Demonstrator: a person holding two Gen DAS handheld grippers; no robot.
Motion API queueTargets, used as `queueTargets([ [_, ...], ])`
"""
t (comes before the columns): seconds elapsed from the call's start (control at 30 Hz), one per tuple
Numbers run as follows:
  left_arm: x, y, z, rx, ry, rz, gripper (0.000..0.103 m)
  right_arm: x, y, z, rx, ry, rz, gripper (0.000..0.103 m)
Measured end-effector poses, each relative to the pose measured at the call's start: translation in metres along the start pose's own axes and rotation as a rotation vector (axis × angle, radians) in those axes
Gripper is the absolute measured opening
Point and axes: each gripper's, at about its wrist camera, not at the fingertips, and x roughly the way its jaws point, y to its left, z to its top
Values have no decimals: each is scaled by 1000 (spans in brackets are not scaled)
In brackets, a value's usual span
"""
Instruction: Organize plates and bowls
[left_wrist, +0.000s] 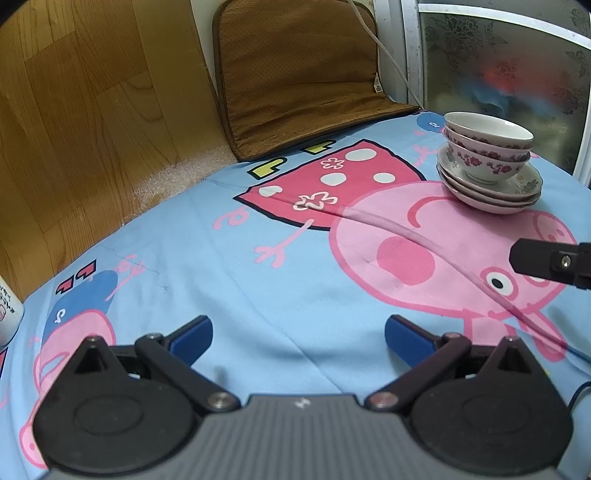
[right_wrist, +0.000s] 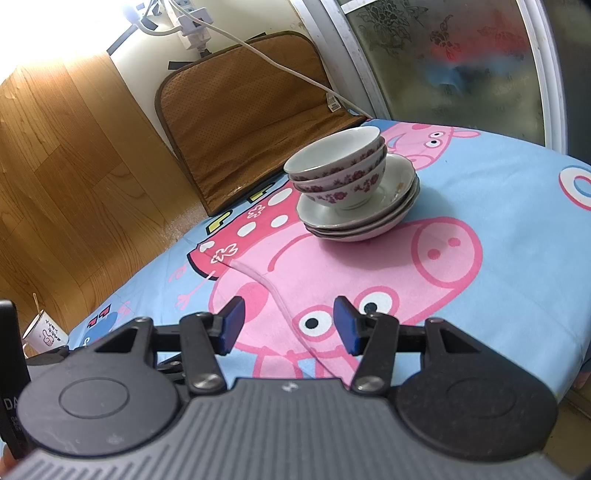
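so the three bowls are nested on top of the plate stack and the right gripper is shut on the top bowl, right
Not quite. The three bowls do sit nested on the plate stack, but the right gripper holds nothing: its jaws stand open over the cloth, well short of the stack. The right wrist view shows this.

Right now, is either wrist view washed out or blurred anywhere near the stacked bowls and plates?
Right wrist view: strong glare blows out the top-left corner around the power strip, but the stacked bowls and plates are evenly lit and sharp. Left wrist view: no glare; the stack is sharp, fisheye bends the edges.
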Motion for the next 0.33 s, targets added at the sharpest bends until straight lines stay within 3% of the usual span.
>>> queueTargets([
  [0.33,-1,12,2,-67,-14,-55,103,0,1,-1,-8,-6,-2,56],
])
